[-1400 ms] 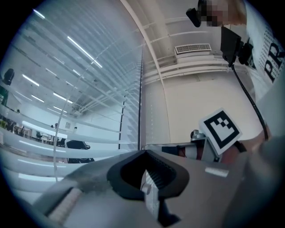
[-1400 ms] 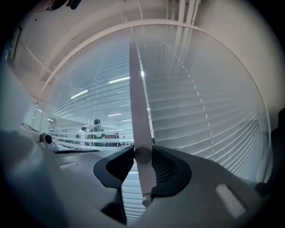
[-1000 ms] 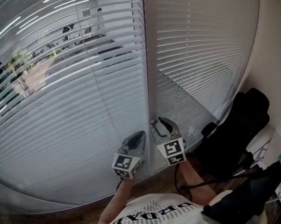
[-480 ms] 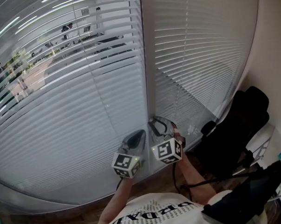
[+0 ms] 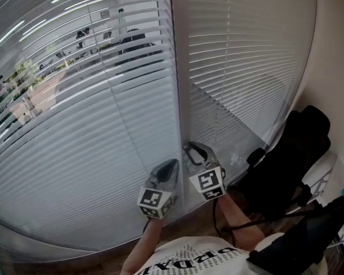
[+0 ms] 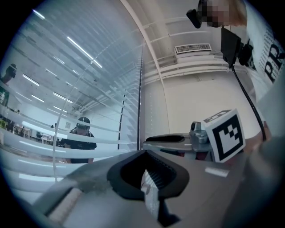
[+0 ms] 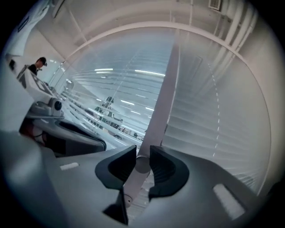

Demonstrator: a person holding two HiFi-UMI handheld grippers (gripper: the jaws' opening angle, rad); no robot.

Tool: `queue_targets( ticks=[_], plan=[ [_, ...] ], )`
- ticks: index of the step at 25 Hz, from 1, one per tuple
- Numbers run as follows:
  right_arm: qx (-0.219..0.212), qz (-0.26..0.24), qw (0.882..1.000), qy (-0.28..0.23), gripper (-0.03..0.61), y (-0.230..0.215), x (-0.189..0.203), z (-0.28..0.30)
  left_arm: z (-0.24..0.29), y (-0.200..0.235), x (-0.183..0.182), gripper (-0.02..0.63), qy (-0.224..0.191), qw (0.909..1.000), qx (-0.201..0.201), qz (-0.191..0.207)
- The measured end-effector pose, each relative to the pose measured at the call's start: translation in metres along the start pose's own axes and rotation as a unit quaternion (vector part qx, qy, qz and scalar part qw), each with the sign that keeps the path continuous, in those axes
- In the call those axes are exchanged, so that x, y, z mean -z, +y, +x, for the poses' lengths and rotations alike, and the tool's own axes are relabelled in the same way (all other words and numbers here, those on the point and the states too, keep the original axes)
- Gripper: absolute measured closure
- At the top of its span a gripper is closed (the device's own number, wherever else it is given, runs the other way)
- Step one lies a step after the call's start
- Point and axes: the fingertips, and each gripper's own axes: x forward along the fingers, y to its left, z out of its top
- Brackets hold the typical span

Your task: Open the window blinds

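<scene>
The window blinds [image 5: 103, 137] filled nearly everything ahead of me, two wide panels of pale horizontal slats hanging down, with a plain upright frame post [image 5: 177, 77] between them. The left panel's upper slats stood tilted enough to show a lit room beyond the glass, and a person [image 6: 80, 138] in dark clothes showed there between the slats; the right panel [image 5: 243, 74] looked closed and flat. Near me on the right stood a black chair [image 5: 287, 163], close to the wall. My two grippers were side by side, low and just in front of the frame post, both pointing level toward the glass. My left gripper [image 5: 171, 164] was on the left of the post, its jaws clenched together on nothing, the dark pads meeting edge to edge in the left gripper view. My right gripper [image 5: 196, 153] sat just beside it on the right, and its jaws had just been closing. Between them ran the blinds' pale tilt wand [image 7: 162, 98], slanting up toward the top of the window, and both pads met its lower part, so I was grasping the wand near its bottom end. A thin beaded cord [image 7: 217, 116] hung farther right, over the right panel, apart from my jaws.
</scene>
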Motion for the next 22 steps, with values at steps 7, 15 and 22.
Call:
queue_targets(
  ticks=[7, 15, 22],
  plan=[
    [0.022, -0.149, 0.989, 0.009, 0.408, 0.007, 0.010, -0.002, -0.002, 0.005, 0.016, 0.621, -0.001, 1.0000, -0.008, 0.003],
    [0.009, -0.218, 0.974, 0.062, 0.402, 0.007, 0.034, 0.004, 0.003, 0.007, 0.019, 0.621, 0.003, 1.0000, -0.007, -0.003],
    [0.009, -0.249, 0.967, 0.052, 0.443, 0.011, 0.039, 0.007, 0.006, 0.008, 0.026, 0.621, 0.003, 1.0000, -0.008, -0.002]
  ],
)
